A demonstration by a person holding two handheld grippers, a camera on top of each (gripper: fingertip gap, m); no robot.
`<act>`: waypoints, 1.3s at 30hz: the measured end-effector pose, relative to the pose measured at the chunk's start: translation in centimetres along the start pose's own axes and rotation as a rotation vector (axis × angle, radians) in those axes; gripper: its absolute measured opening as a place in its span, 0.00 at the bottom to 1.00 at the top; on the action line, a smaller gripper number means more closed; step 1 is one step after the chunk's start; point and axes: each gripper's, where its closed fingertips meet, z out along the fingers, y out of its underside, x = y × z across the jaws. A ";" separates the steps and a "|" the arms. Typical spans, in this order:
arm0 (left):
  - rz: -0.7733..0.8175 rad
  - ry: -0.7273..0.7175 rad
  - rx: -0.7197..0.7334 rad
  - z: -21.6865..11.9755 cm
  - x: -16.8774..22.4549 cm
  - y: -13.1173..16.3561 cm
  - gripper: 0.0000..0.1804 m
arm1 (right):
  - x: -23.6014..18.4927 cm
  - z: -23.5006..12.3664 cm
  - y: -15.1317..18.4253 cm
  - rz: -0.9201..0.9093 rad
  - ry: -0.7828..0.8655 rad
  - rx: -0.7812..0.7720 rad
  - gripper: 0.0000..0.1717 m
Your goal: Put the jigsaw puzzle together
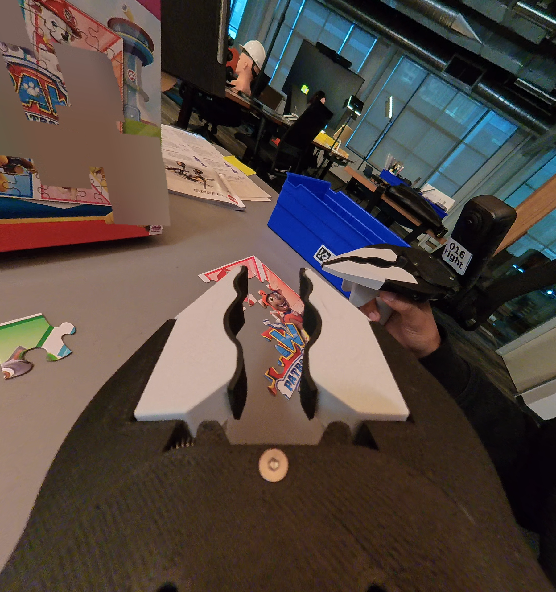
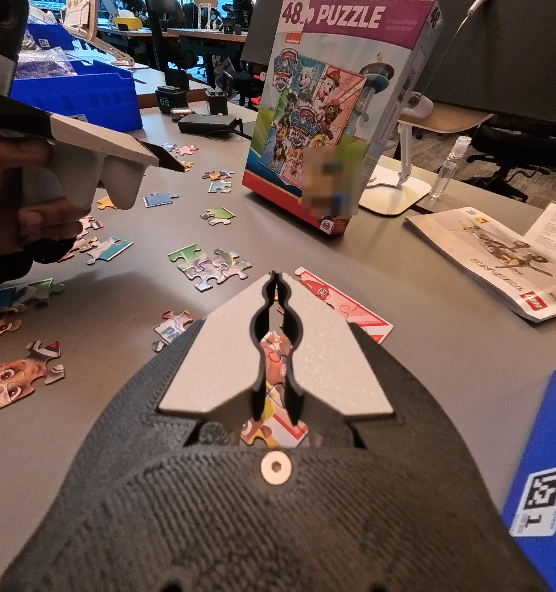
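Left gripper (image 1: 273,272) spread, empty, over joined red-bordered cardboard puzzle section (image 1: 281,307) on grey table (image 1: 126,282); right gripper (image 2: 276,275) tips together, nothing gripped, above same section; loose pieces (image 2: 211,266) leftward.

Open-plan office, desks (image 1: 382,192), monitor (image 1: 324,83), exposed ducts (image 1: 436,19)

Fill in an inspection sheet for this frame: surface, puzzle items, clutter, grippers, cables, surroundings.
Surface: grey matte tabletop.
Puzzle items: joined red-edged cardboard puzzle section; green-and-grey joined cluster; loose pieces; upright colourful cardboard puzzle box.
Clutter: blue plastic bin; printed paper booklet; clear spray bottle.
Grippers: left gripper open above the red-edged section; right gripper shut, nothing seen held.
Cables: dark cable by black device.
Surroundings: office desks, windows.
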 end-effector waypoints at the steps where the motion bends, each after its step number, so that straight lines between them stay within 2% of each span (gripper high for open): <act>1: 0.001 -0.001 0.000 0.0 0.0 0.0 0.17 | 0.0 0.0 0.0 0.000 0.000 -0.001 0.00; 28: 0.014 -0.014 0.002 0.0 -0.2 0.0 0.17 | -0.1 -0.1 -0.2 -0.001 -0.001 0.008 0.00; 39: 0.160 -0.093 -0.046 0.2 -0.2 0.6 0.16 | -0.1 0.0 -0.2 -0.003 0.000 0.008 0.00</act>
